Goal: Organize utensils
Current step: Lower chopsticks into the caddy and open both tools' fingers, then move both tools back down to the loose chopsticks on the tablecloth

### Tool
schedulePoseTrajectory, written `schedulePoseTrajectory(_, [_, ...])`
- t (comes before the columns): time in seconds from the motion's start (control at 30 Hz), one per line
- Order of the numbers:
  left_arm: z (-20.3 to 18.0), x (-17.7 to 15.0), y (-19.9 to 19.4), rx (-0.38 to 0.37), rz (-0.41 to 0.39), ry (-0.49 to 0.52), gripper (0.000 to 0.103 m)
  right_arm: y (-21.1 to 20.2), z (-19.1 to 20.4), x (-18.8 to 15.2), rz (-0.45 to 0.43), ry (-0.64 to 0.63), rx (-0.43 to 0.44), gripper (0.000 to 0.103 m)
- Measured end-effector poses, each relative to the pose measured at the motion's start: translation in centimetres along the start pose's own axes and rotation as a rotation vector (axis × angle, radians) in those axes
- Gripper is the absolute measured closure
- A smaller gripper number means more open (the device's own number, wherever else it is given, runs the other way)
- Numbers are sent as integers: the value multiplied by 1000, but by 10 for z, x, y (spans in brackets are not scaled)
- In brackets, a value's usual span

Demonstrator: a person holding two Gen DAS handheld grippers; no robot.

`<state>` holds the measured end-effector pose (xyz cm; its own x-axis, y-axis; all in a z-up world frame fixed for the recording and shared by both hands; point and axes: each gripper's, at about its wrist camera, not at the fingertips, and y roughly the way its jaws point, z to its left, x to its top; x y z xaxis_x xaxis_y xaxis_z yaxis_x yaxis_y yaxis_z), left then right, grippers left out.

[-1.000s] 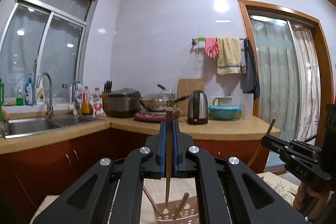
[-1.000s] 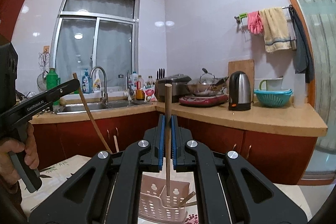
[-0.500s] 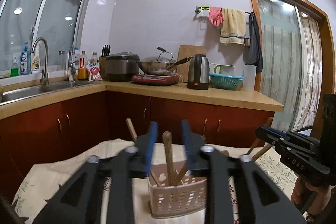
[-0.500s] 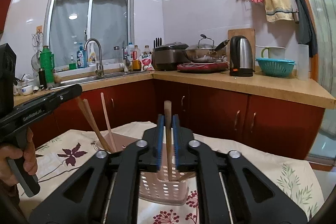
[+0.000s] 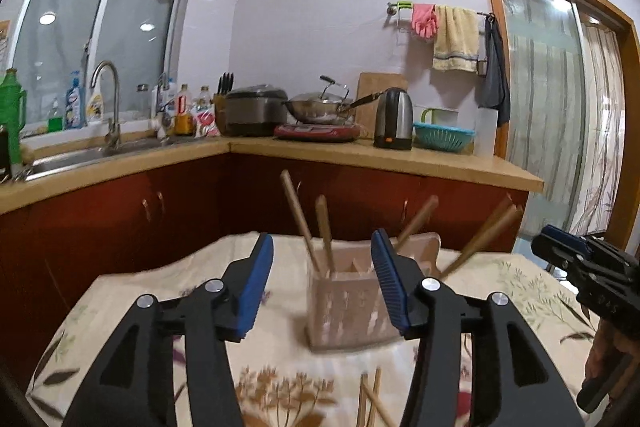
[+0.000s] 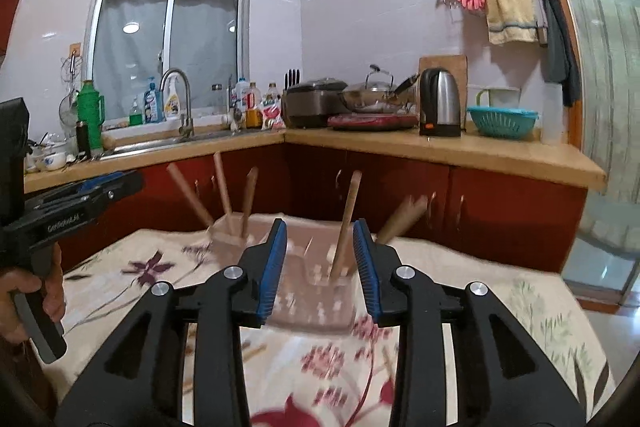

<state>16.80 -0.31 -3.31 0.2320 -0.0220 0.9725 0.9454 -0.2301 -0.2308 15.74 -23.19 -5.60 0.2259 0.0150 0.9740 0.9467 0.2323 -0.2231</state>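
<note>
We hold both grippers spread and empty: left gripper [image 5: 322, 281] and right gripper [image 6: 320, 263] frame the holder [image 5: 346, 301] at centre frame on the tablecloth [image 5: 132, 301], chopsticks [image 5: 323, 231] standing inside; 2 more [image 5: 370, 401] lie at bottom centre.

"genrobot.ai" in white on the left tongs [image 6: 78, 195] body; other lettering unreadable.

Each wrist view looks forward and slightly down along its tongs, close above the table [image 5: 120, 291]. Both share the holder [image 5: 348, 303] and kitchen corner; each catches the other tongs at its edge.
</note>
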Motion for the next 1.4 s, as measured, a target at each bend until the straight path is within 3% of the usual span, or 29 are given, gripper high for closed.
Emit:
schedulePoseTrajectory(0.33, [11, -52, -48, 57, 119, 0, 52, -37, 43, -80, 88, 26, 19, 69])
schedulePoseTrajectory(0.67, [25, -96, -80, 100, 211, -1, 52, -49, 71, -137, 187, 35, 76, 69])
schedulePoseTrajectory(1.17, [32, -127, -92, 120, 270, -34, 52, -42, 96, -180, 310, -26, 115, 70])
schedulePoseTrajectory(1.33, [32, -130, -92, 122, 277, -38, 52, -40, 100, -185, 338, -65, 101, 82])
schedulePoseTrajectory(1.4, [32, -131, -91, 122, 281, -39, 52, -39, 97, -184, 344, -67, 85, 95])
